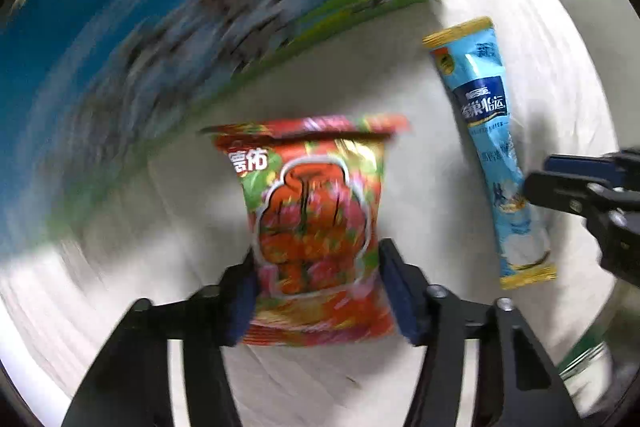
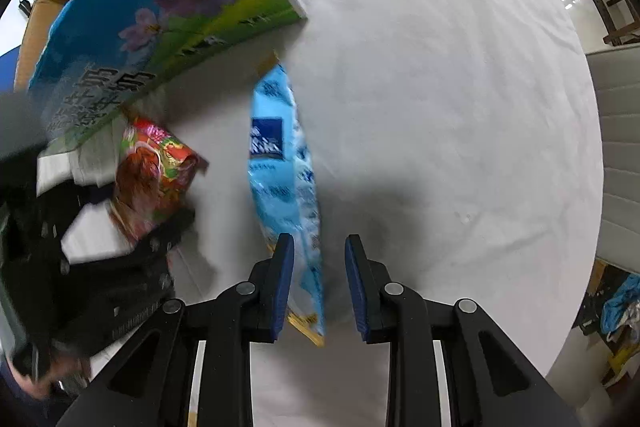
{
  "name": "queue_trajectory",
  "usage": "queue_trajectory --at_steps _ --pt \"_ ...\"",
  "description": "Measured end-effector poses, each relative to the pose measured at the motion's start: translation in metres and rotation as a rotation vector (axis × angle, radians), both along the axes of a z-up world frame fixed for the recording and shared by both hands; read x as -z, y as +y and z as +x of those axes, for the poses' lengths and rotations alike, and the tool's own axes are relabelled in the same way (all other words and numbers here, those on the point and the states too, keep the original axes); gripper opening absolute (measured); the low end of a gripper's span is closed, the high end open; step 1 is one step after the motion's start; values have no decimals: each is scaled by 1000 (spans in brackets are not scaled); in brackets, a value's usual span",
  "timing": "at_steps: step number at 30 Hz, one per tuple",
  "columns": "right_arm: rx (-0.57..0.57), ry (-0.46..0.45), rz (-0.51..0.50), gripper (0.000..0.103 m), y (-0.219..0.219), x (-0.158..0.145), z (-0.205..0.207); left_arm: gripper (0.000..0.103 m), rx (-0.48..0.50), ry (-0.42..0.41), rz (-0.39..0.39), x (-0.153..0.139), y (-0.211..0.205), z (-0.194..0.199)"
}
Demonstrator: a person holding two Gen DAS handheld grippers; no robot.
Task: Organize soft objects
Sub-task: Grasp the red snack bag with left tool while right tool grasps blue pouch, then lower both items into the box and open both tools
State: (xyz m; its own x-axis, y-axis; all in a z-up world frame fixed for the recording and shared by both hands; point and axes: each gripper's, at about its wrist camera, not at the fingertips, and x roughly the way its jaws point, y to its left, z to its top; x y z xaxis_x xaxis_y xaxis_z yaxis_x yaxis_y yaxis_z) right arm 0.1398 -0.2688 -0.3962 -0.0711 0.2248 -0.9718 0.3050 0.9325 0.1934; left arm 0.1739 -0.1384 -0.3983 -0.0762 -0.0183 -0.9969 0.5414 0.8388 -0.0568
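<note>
At the bottom centre of the left wrist view, the left hand-held gripper [image 1: 316,291] clamps a red-orange snack packet [image 1: 316,227] between its blue pads, lifted above the white table [image 1: 400,67]. In the right wrist view, the right hand-held gripper [image 2: 320,287] stands open around the lower end of a long light-blue sachet [image 2: 280,163]; whether its pads touch it cannot be told. Beyond both, in the upper left of each frame, a blue-and-green flower-printed box [image 2: 160,7] blocks the background.
</note>
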Motion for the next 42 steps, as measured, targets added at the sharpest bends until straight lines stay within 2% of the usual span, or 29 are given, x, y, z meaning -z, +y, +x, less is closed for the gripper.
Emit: queue_trajectory --at_steps 3,8,9,11,12,15,17,18,20,24,25,26,28,30,32,34,36,38,42 --pt "-12 -14 8 29 8 3 13 50 -213 80 -39 4 31 -13" --pt "-56 15 -20 28 20 16 26 50 -362 131 -66 8 51 -39" --pt "-71 18 -37 27 22 14 24 50 -383 143 -71 8 52 -43" --pt "-116 53 -44 15 30 15 22 51 -394 158 -71 12 53 -50" --pt "-143 88 -23 10 37 17 16 51 -400 161 -69 17 53 -41" --pt "-215 127 -21 9 45 17 3 54 -424 152 -59 18 49 -31" --pt "-206 115 -33 11 44 15 -1 55 -420 126 -33 16 47 -22" --pt "-178 111 -20 12 41 16 -2 55 -418 116 -19 15 48 -8" --pt "-118 104 -8 22 34 18 -2 54 -417 83 5 16 36 -6" --pt "-68 86 25 26 22 14 -4 46 -406 38 28 16 16 -9" --pt "-56 77 35 33 23 11 -3 45 -407 36 30 14 13 -16" --pt "-51 68 38 48 20 7 -3 44 -408 33 34 11 27 -11" --pt "-34 52 59 65 22 3 -2 44 -414 25 45 15 42 -25" --pt "-31 50 55 65 28 3 3 44 -432 22 37 19 50 -32" --pt "-41 84 7 65 34 10 4 44 -452 22 29 22 55 -34" --pt "-45 128 12 66 38 22 5 44 -462 19 26 24 56 -37" --pt "-73 108 -45 56 45 19 8 44 -463 10 31 20 67 -41" --pt "-110 114 -131 33 55 18 10 43 -462 -2 36 18 61 -45" --pt "-160 102 -202 20 65 13 11 42 -456 -18 41 12 53 -55"
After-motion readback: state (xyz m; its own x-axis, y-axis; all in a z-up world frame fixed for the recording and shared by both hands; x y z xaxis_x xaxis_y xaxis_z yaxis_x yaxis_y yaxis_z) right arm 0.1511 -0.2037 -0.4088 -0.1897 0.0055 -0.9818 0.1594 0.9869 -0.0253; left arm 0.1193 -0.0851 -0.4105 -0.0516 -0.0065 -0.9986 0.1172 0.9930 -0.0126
